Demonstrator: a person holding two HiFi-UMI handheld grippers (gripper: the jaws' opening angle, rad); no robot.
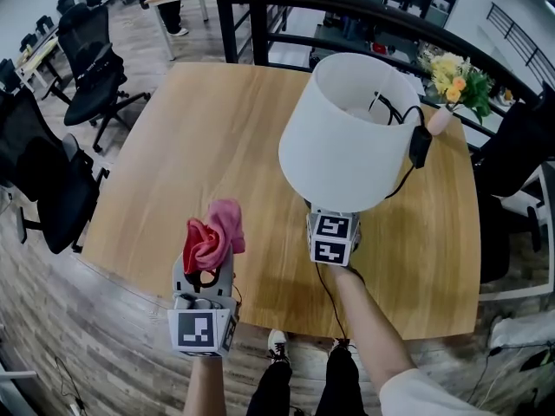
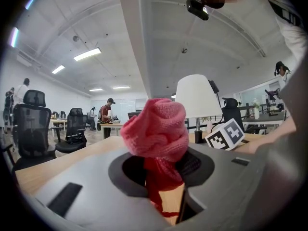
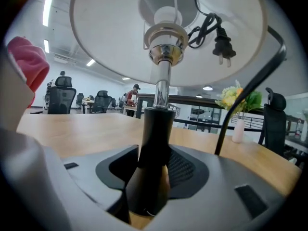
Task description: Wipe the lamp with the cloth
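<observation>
The lamp has a white shade (image 1: pixel 347 133) and a black stem (image 3: pixel 156 143) under a chrome neck. My right gripper (image 3: pixel 149 177) is shut on that black stem low down; in the head view the right gripper (image 1: pixel 332 224) sits just under the shade's near rim, fingertips hidden. The lamp's plug (image 3: pixel 223 47) hangs inside the shade. A pink and red cloth (image 1: pixel 212 232) bunches up out of my left gripper (image 1: pixel 206 267), which is shut on it, left of the lamp and apart from it. In the left gripper view the cloth (image 2: pixel 156 129) fills the jaws, the lamp (image 2: pixel 195 97) beyond.
The wooden table (image 1: pixel 199 128) holds a small vase of flowers (image 1: pixel 455 81) at its far right. The lamp's black cord (image 1: pixel 329 293) trails off the near edge. Black office chairs (image 1: pixel 87 59) stand to the left, a dark railing (image 1: pixel 347 7) behind.
</observation>
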